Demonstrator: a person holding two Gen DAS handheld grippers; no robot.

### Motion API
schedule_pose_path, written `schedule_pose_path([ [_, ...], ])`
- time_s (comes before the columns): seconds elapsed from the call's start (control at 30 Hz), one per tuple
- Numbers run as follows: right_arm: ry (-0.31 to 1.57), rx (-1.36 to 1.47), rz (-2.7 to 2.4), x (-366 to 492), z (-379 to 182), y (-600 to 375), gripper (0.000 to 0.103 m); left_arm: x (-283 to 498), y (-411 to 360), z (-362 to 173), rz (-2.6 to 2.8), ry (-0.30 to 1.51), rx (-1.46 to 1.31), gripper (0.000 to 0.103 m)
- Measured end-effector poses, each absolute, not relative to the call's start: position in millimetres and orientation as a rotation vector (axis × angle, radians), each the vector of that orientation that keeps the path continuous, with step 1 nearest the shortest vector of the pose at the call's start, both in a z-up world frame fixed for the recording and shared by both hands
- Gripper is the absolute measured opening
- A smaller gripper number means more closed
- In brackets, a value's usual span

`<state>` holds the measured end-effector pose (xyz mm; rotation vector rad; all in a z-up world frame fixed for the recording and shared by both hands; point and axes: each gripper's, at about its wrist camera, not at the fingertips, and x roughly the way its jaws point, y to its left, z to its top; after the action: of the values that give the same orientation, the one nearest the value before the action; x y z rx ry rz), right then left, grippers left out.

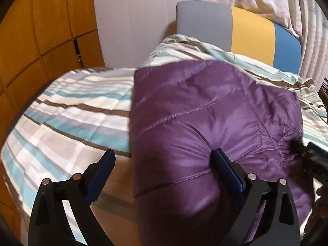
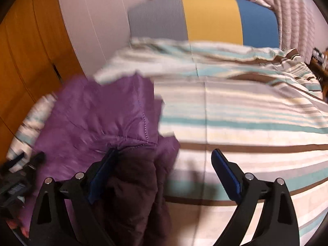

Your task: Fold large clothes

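Note:
A purple quilted jacket lies folded on the striped bed; it also shows in the right wrist view. My left gripper is open, its jaws wide apart over the jacket's near left edge, with the right finger against the fabric. My right gripper is open over the jacket's right edge, where a darker fold lies between the jaws. The right gripper shows at the jacket's right edge in the left wrist view. The left gripper shows at the far left of the right wrist view.
The bed has a striped teal, brown and white cover and a grey, yellow and blue headboard. Orange wooden wardrobe doors stand to the left. Curtains hang behind the headboard.

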<state>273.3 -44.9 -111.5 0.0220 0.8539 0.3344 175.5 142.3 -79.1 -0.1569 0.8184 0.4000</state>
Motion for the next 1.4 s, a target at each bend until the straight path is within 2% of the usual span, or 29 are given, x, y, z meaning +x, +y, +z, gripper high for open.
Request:
schedule_pose_path([
  [0.1, 0.899, 0.046, 0.326, 278, -147, -45, 0.092, 175, 145, -91, 0.396, 0.827, -0.186, 0.096],
  [0.2, 0.901, 0.102, 0.332, 275, -152, -55, 0.092, 172, 142, -89, 0.395, 0.815, -0.165, 0.096],
  [0.5, 0.8, 0.229, 0.363, 225, -106, -97, 0.101, 124, 120, -65, 0.4, 0.759, -0.21, 0.1],
  [0.7, 0.8, 0.269, 0.443, 181, -86, -111, 0.101, 86, 97, -55, 0.396, 0.769, -0.183, 0.1],
  [0.97, 0.768, 0.17, 0.519, 127, -64, -109, 0.101, 39, 75, -38, 0.4, 0.763, -0.139, 0.1],
  [1.13, 0.79, 0.161, 0.532, 100, -58, -117, 0.101, 9, 69, -22, 0.358, 0.716, -0.175, 0.1],
  [1.4, 0.715, 0.137, 0.567, 70, -37, -124, 0.101, -14, 57, 3, 0.332, 0.651, -0.193, 0.1],
])
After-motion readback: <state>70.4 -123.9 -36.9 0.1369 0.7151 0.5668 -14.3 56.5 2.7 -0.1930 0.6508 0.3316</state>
